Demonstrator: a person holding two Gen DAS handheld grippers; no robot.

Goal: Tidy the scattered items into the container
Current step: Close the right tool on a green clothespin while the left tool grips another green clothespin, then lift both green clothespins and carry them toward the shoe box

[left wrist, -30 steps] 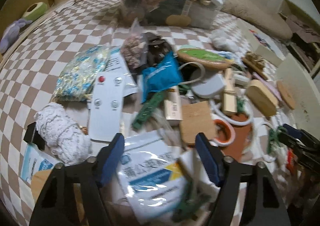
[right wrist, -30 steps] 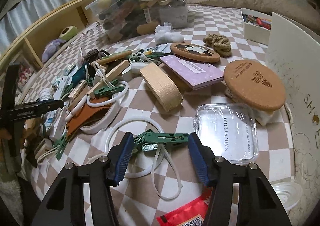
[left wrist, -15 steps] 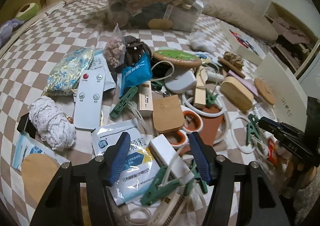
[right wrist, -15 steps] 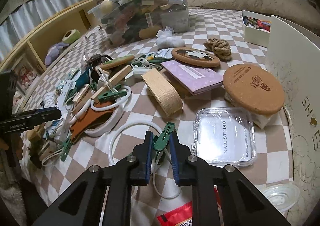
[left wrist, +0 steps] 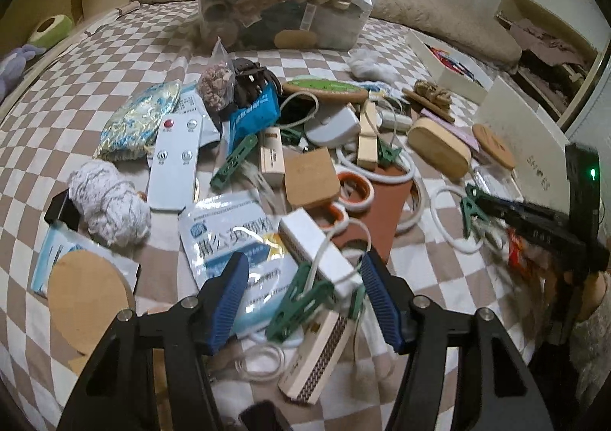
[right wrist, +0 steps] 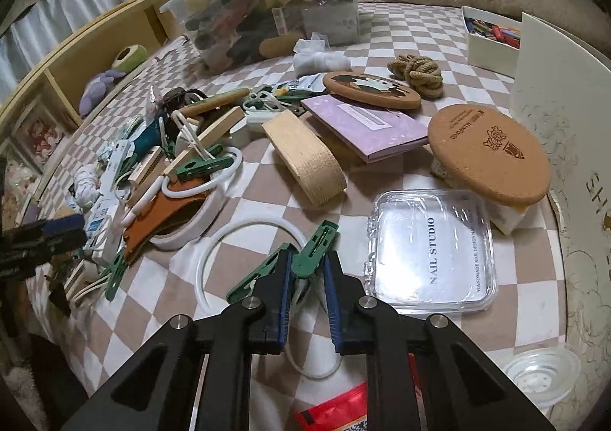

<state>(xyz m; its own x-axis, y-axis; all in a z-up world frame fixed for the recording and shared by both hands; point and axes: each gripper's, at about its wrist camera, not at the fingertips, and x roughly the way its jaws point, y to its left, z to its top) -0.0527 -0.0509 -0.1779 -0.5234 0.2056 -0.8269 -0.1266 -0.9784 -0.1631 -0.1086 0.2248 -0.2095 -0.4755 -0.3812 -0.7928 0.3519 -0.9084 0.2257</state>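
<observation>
My right gripper [right wrist: 307, 280] is clamped on a green clothespin [right wrist: 315, 251], tilted, one end above the pads. My left gripper [left wrist: 301, 295] is open over a white box [left wrist: 313, 247]

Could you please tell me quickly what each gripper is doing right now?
Left gripper: open, holding nothing.
Right gripper: shut on a green plastic clothes peg.

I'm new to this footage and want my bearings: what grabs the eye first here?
The checkered bedspread strewn with clutter, and behind it the overfilled clear storage bin. Up front, the right gripper is shut on a green clothespin, while the left gripper stands open around another green clothespin.
</observation>
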